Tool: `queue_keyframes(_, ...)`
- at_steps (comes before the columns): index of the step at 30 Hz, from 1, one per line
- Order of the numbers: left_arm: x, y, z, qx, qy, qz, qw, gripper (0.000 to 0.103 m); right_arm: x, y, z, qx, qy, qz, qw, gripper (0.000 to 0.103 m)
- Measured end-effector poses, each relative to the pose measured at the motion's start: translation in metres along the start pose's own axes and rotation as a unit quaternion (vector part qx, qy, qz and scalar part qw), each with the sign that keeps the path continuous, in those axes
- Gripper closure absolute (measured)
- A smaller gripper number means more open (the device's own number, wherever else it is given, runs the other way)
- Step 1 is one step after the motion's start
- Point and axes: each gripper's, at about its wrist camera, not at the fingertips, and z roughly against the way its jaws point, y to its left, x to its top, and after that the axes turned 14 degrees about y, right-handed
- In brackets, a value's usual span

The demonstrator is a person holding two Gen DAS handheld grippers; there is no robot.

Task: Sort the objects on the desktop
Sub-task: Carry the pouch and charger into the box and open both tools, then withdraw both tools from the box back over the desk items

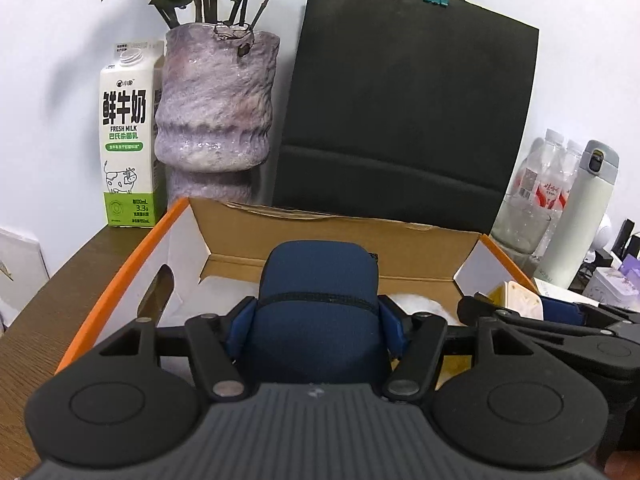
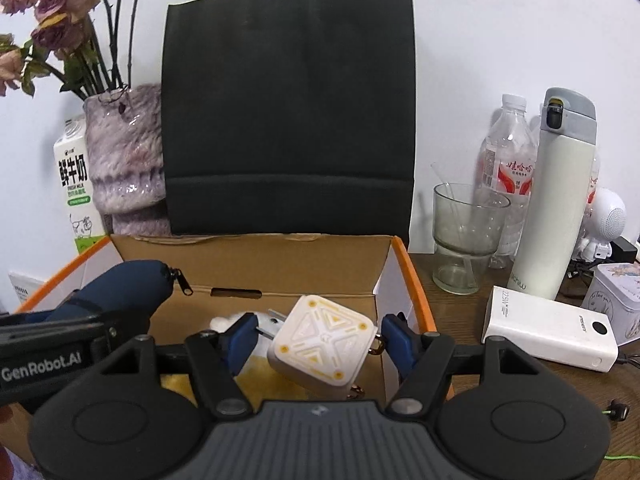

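Left tool [image 1: 316,320] clamps the blue pouch [image 1: 316,280], right tool [image 2: 320,338] grips the white charger [image 2: 320,344], both over the open box [image 2: 256,256].

Bag [image 2: 288,112] behind box [image 2: 256,256]; vase [image 2: 124,152], carton [image 2: 74,184] left; glass [image 2: 464,236], flask [image 2: 560,196] right.

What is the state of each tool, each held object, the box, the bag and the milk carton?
Left tool: shut on the blue pouch, zipped.
Right tool: shut on the white charger, prongs out.
Cardboard box: open, flaps up.
Black paper bag: upright, clipped shut.
Milk carton: upright, cap missing.
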Motion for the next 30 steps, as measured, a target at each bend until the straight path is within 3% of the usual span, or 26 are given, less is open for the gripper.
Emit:
queue_keyframes(4, 0.0, -0.002, 0.001, 0.007, 0.004, -0.002, 1.0, 0.035, -0.001, -0.001, 0.001, 0.002, 0.005, -0.003, 1.0, 0.033)
queue_keyframes(5, 0.0, -0.002, 0.002, 0.009, 0.003, -0.001, 1.0, 0.033, -0.001, -0.002, 0.001, 0.005, 0.006, -0.003, 1.0, 0.024)
queue_keyframes(9, 0.003, -0.001, 0.016, 0.01, -0.02, -0.008, 0.9997, 0.015, 0.0, -0.004, 0.007, -0.001, -0.003, -0.002, 1.0, 0.017)
queue_keyframes(12, 0.004, -0.001, 0.025, 0.022, -0.028, -0.014, 0.9993, 0.0, 0.002, -0.007, 0.013, -0.002, -0.012, -0.012, 1.0, 0.006)
queue_keyframes(14, 0.004, 0.001, 0.03, 0.023, -0.03, -0.014, 0.9992, 0.0, 0.002, -0.008, 0.016, 0.001, -0.016, -0.015, 1.0, 0.0)
queue_keyframes(23, 0.003, 0.006, 0.042, 0.005, -0.03, 0.0, 0.9995, 0.0, 0.001, -0.008, 0.031, 0.007, -0.022, -0.021, 1.0, 0.0)
queue_keyframes(30, -0.012, 0.015, 0.077, -0.004, -0.047, 0.003, 0.9989, 0.0, -0.014, 0.002, 0.06, 0.012, -0.035, 0.001, 0.999, 0.0)
